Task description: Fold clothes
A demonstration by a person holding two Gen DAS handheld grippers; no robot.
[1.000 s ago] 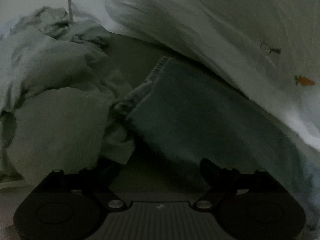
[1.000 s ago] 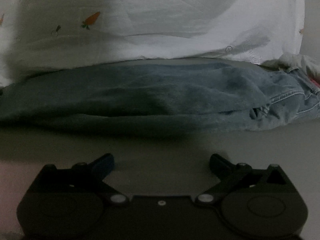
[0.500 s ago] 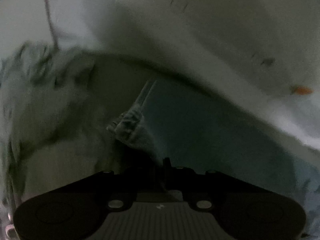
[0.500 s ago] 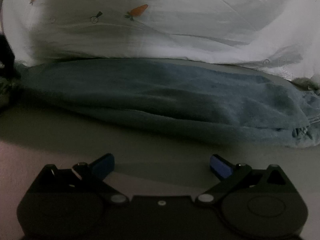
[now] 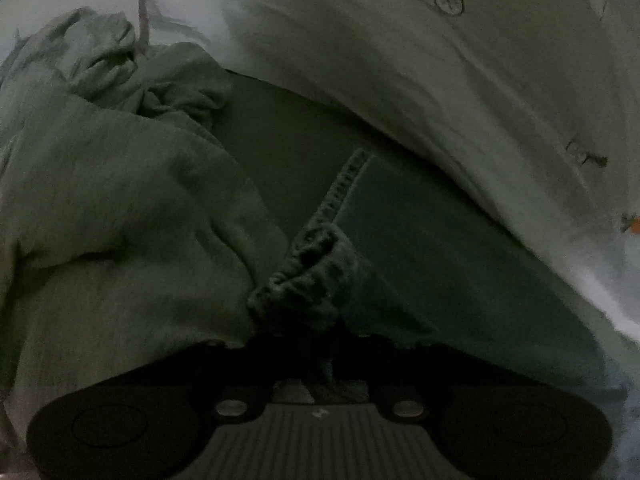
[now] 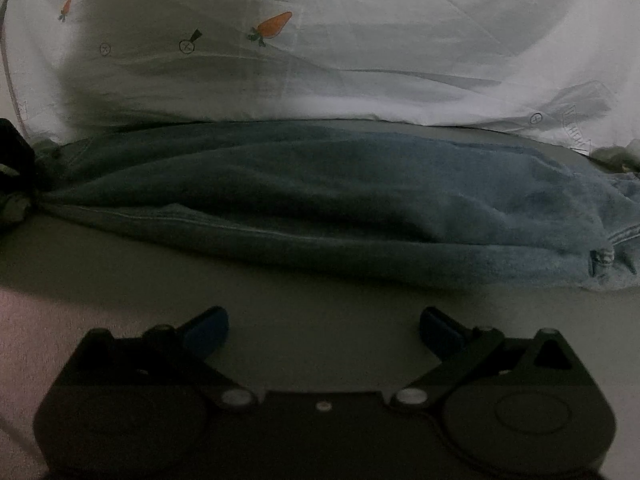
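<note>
Lying rumpled, blue jeans (image 6: pixel 320 204) (hem bunched).

Matt blue denim jeans (image 6: pixel 320 200), smooth white cotton sheet (image 6: pixel 360 60)

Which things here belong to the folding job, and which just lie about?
Job in hand:
- blue denim jeans, hem bunched in the left gripper, whose jaws are opening
- open right gripper

Lying about:
- crumpled grey-green garment
- white carrot-print sheet
</note>
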